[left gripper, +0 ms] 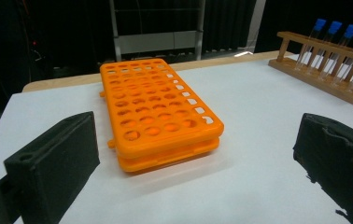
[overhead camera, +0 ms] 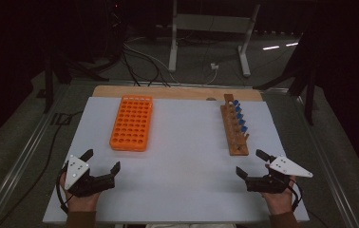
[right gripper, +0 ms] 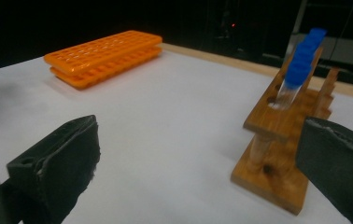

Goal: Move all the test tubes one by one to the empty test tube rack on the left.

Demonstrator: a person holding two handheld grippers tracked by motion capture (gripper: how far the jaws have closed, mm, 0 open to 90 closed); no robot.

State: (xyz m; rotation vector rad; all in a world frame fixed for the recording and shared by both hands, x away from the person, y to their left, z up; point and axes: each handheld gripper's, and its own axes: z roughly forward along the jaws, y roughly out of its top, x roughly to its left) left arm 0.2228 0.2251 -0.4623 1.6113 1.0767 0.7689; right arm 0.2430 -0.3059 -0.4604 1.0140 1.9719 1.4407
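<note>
In the left gripper view the wooden rack [left gripper: 326, 74] runs off the right edge, so its far tubes [left gripper: 342, 49] are cut. In the right gripper view the blue caps [right gripper: 305, 51] line up and overlap, too blurred to count. From above, the orange tray [overhead camera: 131, 122] holes look too small to check for contents.

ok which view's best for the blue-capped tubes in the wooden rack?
Left gripper view: the blue-capped tubes stand side by side in the wooden rack, each separate. The right gripper view sees them end-on, overlapping and blurred. The high view shows them small and dim.
</note>
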